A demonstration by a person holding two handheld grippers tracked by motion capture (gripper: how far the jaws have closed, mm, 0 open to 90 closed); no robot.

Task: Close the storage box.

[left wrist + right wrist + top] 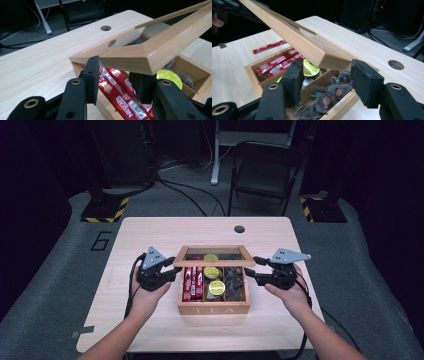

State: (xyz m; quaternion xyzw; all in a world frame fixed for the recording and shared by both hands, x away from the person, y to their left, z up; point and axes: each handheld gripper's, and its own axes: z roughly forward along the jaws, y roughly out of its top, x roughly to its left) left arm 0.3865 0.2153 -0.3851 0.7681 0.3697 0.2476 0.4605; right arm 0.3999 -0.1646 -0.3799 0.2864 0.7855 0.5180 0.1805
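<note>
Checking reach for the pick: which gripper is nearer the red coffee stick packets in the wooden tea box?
Left. The left gripper is at the box's left edge, beside the red coffee stick packets. The right gripper is across the box, beside the dark sachets.

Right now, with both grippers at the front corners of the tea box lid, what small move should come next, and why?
Probably move both grippers together, swinging the lid further back on its rear edge. It stands half raised and tilted over the tea box, with the left gripper and right gripper each straddling a front corner. Their jaws look slightly open, so the hold seems loose; uneven motion could twist the frame.
</note>
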